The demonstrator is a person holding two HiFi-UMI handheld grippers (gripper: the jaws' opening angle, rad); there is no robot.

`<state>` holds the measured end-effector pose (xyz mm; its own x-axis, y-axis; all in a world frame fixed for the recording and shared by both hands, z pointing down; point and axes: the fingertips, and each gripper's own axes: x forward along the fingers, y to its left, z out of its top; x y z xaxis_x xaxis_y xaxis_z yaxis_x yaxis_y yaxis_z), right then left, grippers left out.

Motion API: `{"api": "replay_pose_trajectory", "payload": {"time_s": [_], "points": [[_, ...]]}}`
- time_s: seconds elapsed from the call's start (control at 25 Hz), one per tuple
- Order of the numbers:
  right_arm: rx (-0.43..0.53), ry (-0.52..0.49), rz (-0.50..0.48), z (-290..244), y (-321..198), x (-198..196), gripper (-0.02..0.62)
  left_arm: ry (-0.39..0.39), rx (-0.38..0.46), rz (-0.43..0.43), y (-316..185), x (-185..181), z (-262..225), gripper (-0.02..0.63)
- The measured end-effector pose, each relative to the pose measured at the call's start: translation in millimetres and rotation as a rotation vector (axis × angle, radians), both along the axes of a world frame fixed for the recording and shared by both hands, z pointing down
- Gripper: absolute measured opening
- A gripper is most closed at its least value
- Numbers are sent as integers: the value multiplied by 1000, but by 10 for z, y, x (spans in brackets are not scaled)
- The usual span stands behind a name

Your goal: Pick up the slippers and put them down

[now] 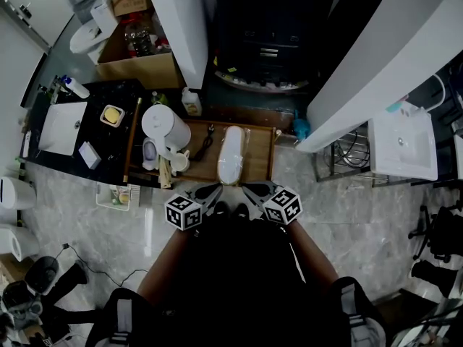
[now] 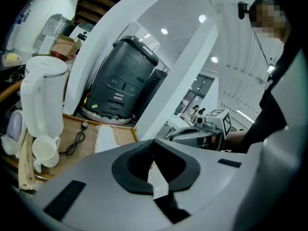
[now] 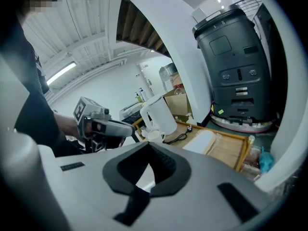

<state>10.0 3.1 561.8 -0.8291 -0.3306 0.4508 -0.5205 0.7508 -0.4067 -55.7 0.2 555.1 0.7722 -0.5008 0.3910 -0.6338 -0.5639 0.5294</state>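
Note:
A pair of white slippers in a clear wrapper [image 1: 231, 154] lies on a low wooden tray [image 1: 262, 161] just ahead of me. It also shows in the left gripper view as the wrapped slippers [image 2: 105, 137] and in the right gripper view as the same pack [image 3: 199, 141]. My left gripper [image 1: 212, 191] and right gripper [image 1: 247, 191] hang side by side close to my body, short of the tray's near edge. Each points slightly down. The left gripper [image 2: 154, 144] and the right gripper [image 3: 149, 147] both have their jaws shut with nothing between them.
A white kettle [image 1: 165, 125] and a cup [image 1: 179, 162] stand at the tray's left, with a black power cord [image 1: 208, 139] beside them. A dark machine [image 1: 268, 35] stands behind the tray between white pillars. A black counter [image 1: 79, 132] lies to the left.

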Motion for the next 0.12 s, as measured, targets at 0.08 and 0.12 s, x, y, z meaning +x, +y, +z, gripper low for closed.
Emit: {"api": "replay_pose_trajectory", "payload": {"time_s": [0.08,0.12], "points": [[0,3,-2,8,2,9,6,0,0,-2,2,0,-7,12],[0,4,-3,12,3,13,6,0,0,-3,3,0,-11,12]]}}
